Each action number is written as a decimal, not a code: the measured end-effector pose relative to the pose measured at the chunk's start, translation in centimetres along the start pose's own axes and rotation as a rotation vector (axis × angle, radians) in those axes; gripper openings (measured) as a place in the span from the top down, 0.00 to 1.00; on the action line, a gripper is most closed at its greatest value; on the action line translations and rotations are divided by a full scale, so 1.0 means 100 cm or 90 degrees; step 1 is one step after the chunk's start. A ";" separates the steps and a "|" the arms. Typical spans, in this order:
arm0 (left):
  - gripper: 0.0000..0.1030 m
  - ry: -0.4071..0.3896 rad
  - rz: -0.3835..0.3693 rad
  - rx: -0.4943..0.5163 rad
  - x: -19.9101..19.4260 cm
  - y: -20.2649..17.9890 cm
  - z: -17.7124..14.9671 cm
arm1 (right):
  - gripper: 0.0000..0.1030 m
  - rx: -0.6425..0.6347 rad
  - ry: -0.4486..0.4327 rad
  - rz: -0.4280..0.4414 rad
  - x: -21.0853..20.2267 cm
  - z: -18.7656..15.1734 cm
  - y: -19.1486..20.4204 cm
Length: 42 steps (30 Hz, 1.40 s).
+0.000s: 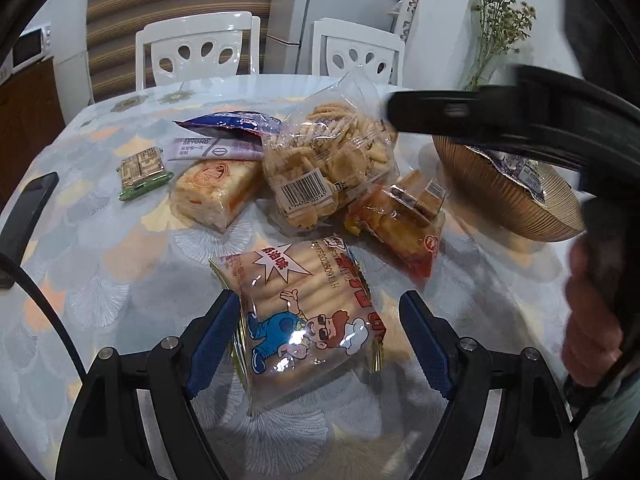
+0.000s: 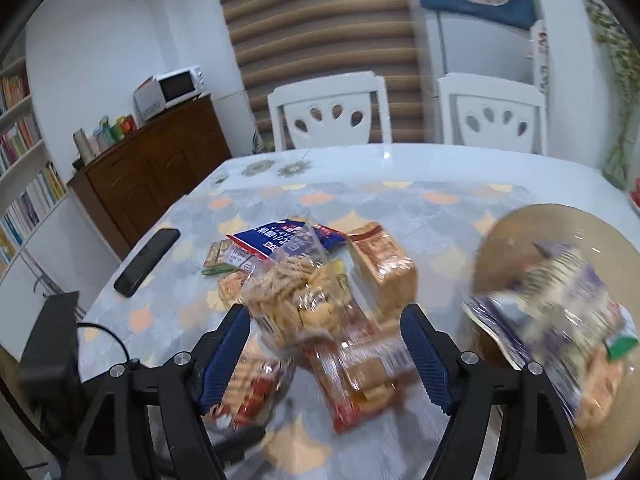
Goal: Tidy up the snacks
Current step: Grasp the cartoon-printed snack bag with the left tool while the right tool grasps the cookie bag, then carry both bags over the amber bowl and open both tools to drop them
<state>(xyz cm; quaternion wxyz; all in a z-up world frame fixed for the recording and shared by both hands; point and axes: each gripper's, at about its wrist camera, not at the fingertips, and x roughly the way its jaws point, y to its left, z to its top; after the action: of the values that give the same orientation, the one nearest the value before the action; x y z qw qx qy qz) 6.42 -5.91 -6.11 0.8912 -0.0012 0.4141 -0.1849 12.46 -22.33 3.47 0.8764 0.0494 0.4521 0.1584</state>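
Note:
Several snack packs lie in a pile on the table. My left gripper (image 1: 318, 344) is open, its blue pads on either side of a cartoon biscuit pack (image 1: 304, 312) lying flat; touching cannot be told. Beyond it sit a clear bag of twisted sticks (image 1: 328, 160), an orange cracker pack (image 1: 400, 220), a pale rice-cracker pack (image 1: 216, 192) and a small green pack (image 1: 142, 172). My right gripper (image 2: 326, 352) is open and empty above the pile, over the clear stick bag (image 2: 296, 296). A woven basket (image 2: 520, 236) at the right holds a purple pack (image 2: 560, 320); the basket also shows in the left wrist view (image 1: 492, 188).
A black phone (image 2: 146, 262) lies near the table's left edge. Two white chairs (image 2: 332, 112) stand at the far side. A dried-flower vase (image 1: 496, 28) stands at the back right. A wooden sideboard with a microwave (image 2: 178, 86) is at the left.

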 end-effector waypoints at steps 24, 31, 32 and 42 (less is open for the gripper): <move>0.25 -0.001 -0.073 -0.087 0.003 0.030 -0.003 | 0.70 0.008 0.013 0.062 0.026 0.008 0.015; 0.25 0.003 -0.040 -0.048 0.003 0.016 -0.004 | 0.70 0.042 -0.043 0.047 -0.053 -0.020 0.007; 0.25 0.002 -0.036 -0.044 0.003 0.015 -0.003 | 0.70 0.051 -0.040 0.046 -0.061 -0.028 0.004; 0.43 -0.017 0.008 -0.016 -0.004 0.005 -0.006 | 0.68 0.206 0.064 0.044 -0.079 -0.116 -0.047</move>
<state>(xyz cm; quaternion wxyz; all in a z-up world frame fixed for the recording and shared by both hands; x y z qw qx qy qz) 5.90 -5.22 -6.25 0.8978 -0.0124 0.4045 -0.1736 -0.08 -30.00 1.78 0.8274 0.1974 0.5129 0.1156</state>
